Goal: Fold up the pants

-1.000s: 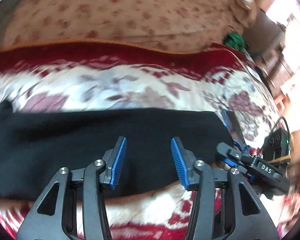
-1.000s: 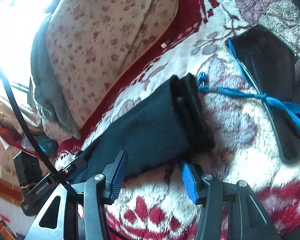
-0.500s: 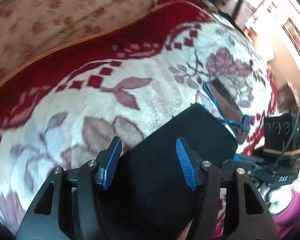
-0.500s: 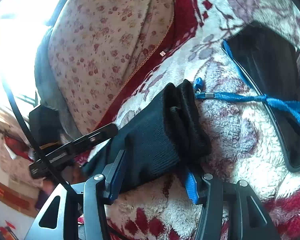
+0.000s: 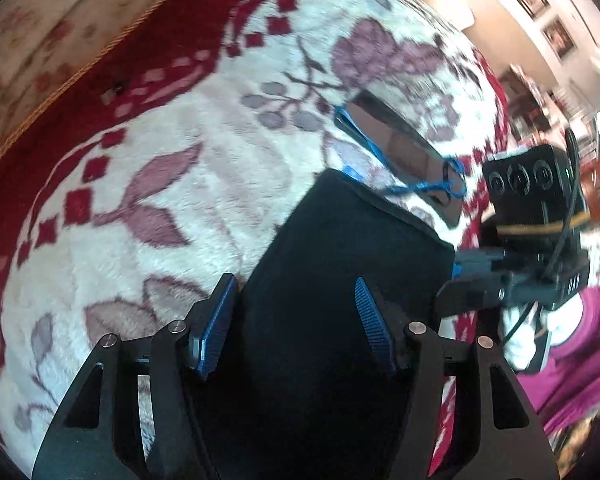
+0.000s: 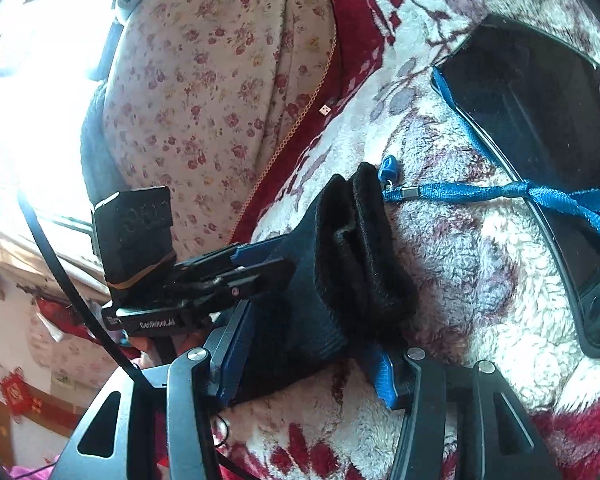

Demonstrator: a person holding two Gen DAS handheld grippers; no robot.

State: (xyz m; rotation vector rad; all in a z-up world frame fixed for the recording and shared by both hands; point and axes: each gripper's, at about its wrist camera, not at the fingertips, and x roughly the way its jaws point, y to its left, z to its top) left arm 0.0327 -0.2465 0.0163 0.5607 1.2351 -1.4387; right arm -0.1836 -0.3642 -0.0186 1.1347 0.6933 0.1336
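Observation:
The black pants [image 5: 340, 264] lie folded in a long band on the floral blanket [image 5: 172, 168]. My left gripper [image 5: 296, 316] is open, its blue pads straddling the band from above. In the right wrist view the thick folded end of the pants [image 6: 352, 256] sits between the open jaws of my right gripper [image 6: 304, 364], low over the near edge. The left gripper [image 6: 256, 268] also shows there, over the pants to the left. The right gripper [image 5: 472, 280] shows in the left wrist view at the band's right end.
A dark phone [image 6: 540, 152] with a blue lanyard [image 6: 480, 192] lies on the blanket just beyond the pants' end. A flowered pillow [image 6: 212, 92] rests at the back. A person's magenta sleeve [image 5: 580, 352] is at the right.
My left gripper has swung from facing the band's side to looking along it toward the phone. My right gripper has closed in on the folded end; the left gripper has come into its view.

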